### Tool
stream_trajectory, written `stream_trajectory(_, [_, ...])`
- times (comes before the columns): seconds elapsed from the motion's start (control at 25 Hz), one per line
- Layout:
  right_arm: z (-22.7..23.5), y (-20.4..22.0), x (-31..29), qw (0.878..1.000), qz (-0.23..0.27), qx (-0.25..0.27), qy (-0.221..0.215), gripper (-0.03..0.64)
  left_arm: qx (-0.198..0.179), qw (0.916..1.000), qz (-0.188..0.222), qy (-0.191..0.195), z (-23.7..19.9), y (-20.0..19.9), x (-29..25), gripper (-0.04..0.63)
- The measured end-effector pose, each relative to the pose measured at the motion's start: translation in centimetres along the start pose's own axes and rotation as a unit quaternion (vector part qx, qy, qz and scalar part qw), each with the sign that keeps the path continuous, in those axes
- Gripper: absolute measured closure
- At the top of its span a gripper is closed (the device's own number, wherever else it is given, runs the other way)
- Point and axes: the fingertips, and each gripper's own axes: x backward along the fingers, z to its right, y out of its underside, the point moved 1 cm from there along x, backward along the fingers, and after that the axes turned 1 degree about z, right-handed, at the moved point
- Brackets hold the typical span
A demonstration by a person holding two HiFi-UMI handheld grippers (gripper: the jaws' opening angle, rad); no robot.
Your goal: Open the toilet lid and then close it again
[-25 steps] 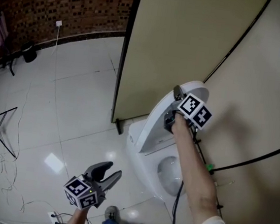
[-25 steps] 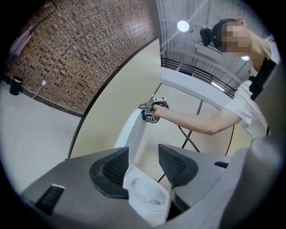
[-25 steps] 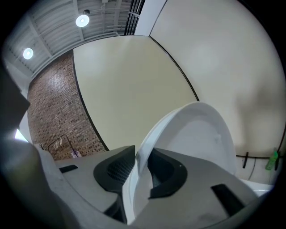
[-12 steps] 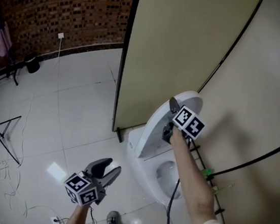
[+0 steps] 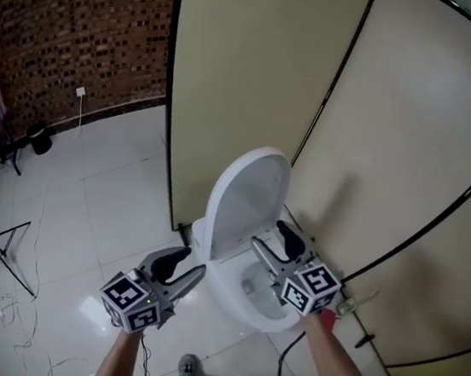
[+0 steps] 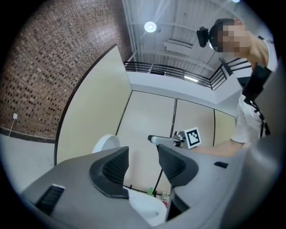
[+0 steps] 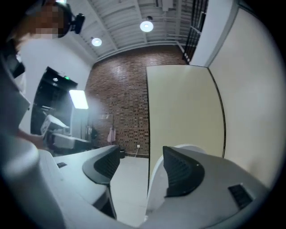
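Head view shows the toilet lid [image 5: 247,197] standing upright at the far side of the bowl [image 5: 264,309], tipped back toward the beige partition [image 5: 251,73], so the opening half looks done and the closing half is still to come.

The right gripper [image 5: 274,245] hangs over the bowl, just near of the lid's inner face and apart from it. Its jaws have just been opening, and in the right gripper view they stand wide with nothing between them. The lid [image 7: 154,181] shows only as a white curve beyond the right gripper [image 7: 140,165].

The left gripper [image 5: 180,268] sits to the left of the bowl above the tiled floor [image 5: 105,200]. In the left gripper view its jaws [image 6: 143,163] are partly apart and hold nothing.

The lid looks like a thin, rigid plastic shell, probably light, swinging on a hinge at its lower far edge. Its glossy surface is likely slippery under the pads. The best hold is probably the free top rim, the part farthest from the hinge, pinched across its thin edge. A push on the flat face could slide off. Once it passes upright it may drop by its own weight and slam, so it likely needs guiding all the way down.
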Motion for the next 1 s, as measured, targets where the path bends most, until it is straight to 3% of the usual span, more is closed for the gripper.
stream_trajectory(0.12, [-3.4, 0.8, 6.6, 0.998, -0.001, 0.043, -0.043, 0.322, -0.038, 0.9991, -0.010, 0.016, 3.9, -0.3, -0.7, 0.391])
stream_trajectory(0.28, [-5.7, 2.2, 14.2, 0.999, -0.008, 0.043, -0.031, 0.322, -0.112, 0.9924, -0.042, 0.029, 8.9, 0.5, -1.4, 0.391])
stream_trajectory(0.36, [-6.4, 3.5, 17.2, 0.998, -0.016, 0.050, -0.020, 0.322, -0.126, 0.9899, -0.055, 0.031, 10.8, 1.5, -1.6, 0.391])
stream_trajectory(0.64, [-7.3, 7.6, 22.9, 0.998, -0.039, 0.046, 0.012, 0.322, -0.122, 0.9866, -0.088, 0.062, 14.9, 5.7, -3.1, 0.391])
stream_trajectory(1.0, [-7.7, 7.2, 23.8, 0.998, -0.031, 0.058, 0.018, 0.322, -0.118, 0.9828, -0.126, 0.066, 16.2, 7.4, -3.8, 0.403])
